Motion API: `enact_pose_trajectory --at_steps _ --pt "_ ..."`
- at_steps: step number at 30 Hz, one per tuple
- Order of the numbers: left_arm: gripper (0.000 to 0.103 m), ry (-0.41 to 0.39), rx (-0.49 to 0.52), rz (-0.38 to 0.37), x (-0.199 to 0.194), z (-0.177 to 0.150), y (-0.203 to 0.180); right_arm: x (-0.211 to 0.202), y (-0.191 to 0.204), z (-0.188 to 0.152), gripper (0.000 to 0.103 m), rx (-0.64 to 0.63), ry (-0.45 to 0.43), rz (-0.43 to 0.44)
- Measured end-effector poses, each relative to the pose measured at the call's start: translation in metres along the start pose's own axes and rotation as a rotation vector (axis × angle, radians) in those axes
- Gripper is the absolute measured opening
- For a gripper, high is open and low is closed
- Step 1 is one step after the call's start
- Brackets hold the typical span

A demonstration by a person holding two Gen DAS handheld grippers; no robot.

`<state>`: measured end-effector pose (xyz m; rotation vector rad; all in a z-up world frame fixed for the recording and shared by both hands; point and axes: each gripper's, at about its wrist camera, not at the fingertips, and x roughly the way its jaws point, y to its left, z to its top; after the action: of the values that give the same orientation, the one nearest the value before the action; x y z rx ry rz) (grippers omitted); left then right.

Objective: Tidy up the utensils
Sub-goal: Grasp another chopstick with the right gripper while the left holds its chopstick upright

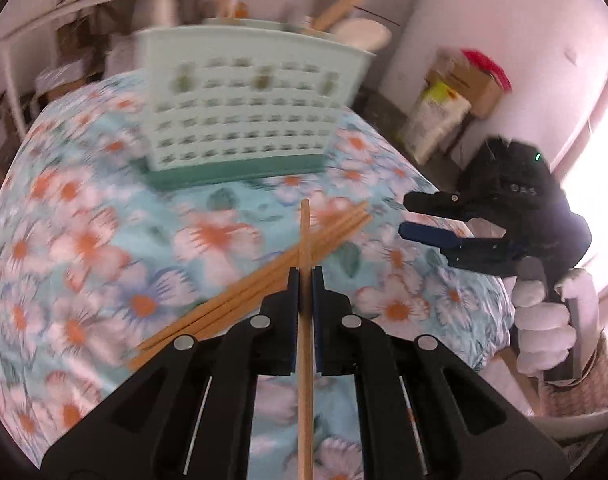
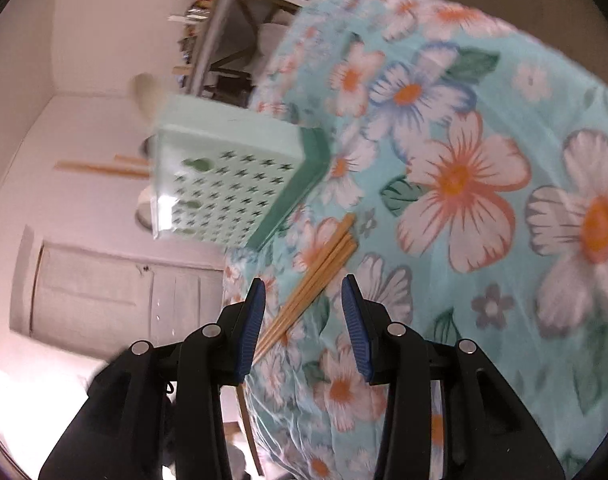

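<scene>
Your left tool (image 1: 305, 276) clamps one chopstick (image 1: 305, 240), lifted over table (image 1: 84, 240). Right tool (image 2: 303, 320) gapes wide, holds nothing. Bundle (image 2: 312, 276) lies on cloth near holder (image 1: 244, 100). Few sticks (image 2: 104, 167) seem stowed; most left.

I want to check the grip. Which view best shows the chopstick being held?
The left wrist view: the chopstick runs straight between the shut pads of the left gripper. The right wrist view shows only the loose chopsticks on the cloth, not the held one.
</scene>
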<state>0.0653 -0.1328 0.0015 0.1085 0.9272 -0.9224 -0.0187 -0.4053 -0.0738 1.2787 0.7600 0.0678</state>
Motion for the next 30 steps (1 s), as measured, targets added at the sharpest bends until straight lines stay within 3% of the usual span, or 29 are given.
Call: enact_pose_trajectory --at_steps 2,4,7,12,14,24,30 --pt "0.005 -0.005 -0.057 0.009 -0.005 -0.006 0.016 0.013 -0.01 0.005 0.039 0.063 0.016 -0.01" --pt "0.005 -0.012 -0.103 0.022 -0.01 -0.013 0.03 0.022 -0.015 0.008 0.03 0.097 0.018 -0.008" --pt "0.005 -0.025 -0.147 0.033 -0.013 -0.018 0.043 0.032 -0.015 0.014 0.026 0.123 0.017 -0.01" --pt "0.005 -0.052 -0.172 0.031 -0.017 -0.019 0.053 0.044 -0.01 0.017 0.018 0.133 0.006 -0.036" --pt "0.005 -0.061 -0.171 0.027 -0.018 -0.02 0.052 0.044 -0.012 0.018 0.01 0.143 0.0 -0.042" --pt "0.005 -0.082 -0.186 0.039 -0.025 -0.02 0.057 0.028 -0.003 0.017 0.011 0.068 0.001 -0.049" --pt "0.005 -0.07 -0.195 0.045 -0.021 -0.02 0.06 -0.012 0.004 0.032 0.017 -0.025 -0.146 -0.281"
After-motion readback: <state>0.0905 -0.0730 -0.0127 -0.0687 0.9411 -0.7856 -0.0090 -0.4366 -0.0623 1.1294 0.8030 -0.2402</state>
